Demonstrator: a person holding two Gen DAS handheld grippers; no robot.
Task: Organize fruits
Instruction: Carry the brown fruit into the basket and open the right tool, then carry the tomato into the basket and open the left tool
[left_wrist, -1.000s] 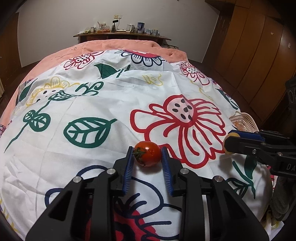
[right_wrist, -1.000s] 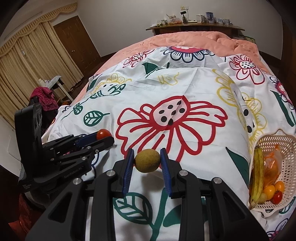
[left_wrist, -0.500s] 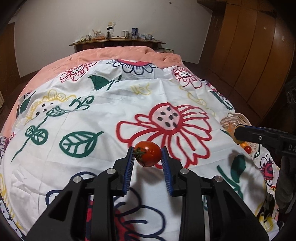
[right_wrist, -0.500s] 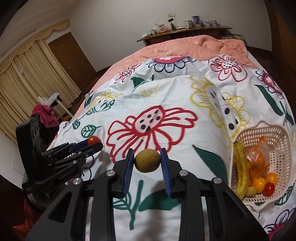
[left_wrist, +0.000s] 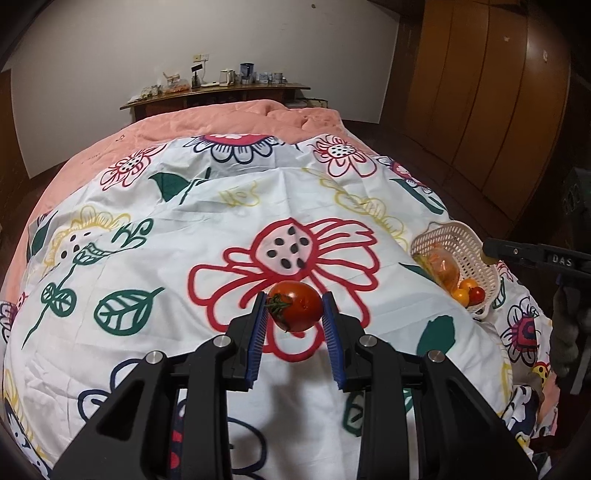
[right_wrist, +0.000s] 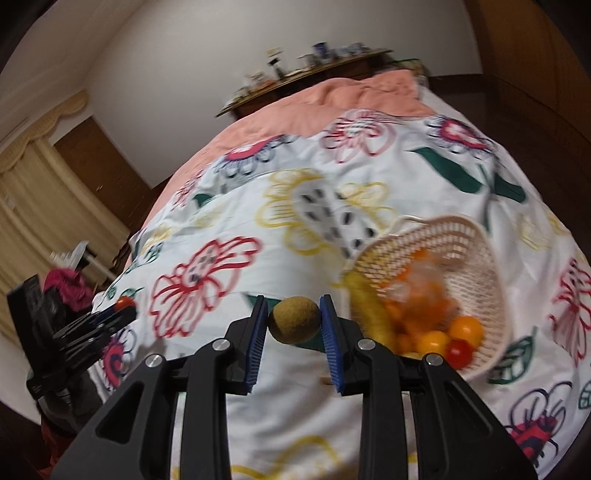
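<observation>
My left gripper (left_wrist: 294, 313) is shut on a red tomato (left_wrist: 295, 305) with a green stem, held above the flowered bed sheet. My right gripper (right_wrist: 294, 322) is shut on a round brown-green fruit (right_wrist: 294, 320), held just left of the cream basket (right_wrist: 476, 236). The basket holds a banana (right_wrist: 367, 310), an orange bag (right_wrist: 421, 288) and small orange and red tomatoes (right_wrist: 460, 345). In the left wrist view the basket (left_wrist: 448, 232) lies at the right edge of the bed, with the right gripper (left_wrist: 491, 253) just beyond it. The left gripper (right_wrist: 122, 314) shows at the far left of the right wrist view.
The bed has a white flowered sheet (left_wrist: 221, 236) over a pink blanket (left_wrist: 236, 118). A wooden shelf (left_wrist: 218, 92) with small items stands behind it. Wooden wardrobe doors (left_wrist: 480, 74) are on the right. Curtains (right_wrist: 40, 206) hang on the left.
Both grippers have swung right towards the basket with their fruits. The basket now sits close to the right gripper. The right wrist view is blurred by motion.
</observation>
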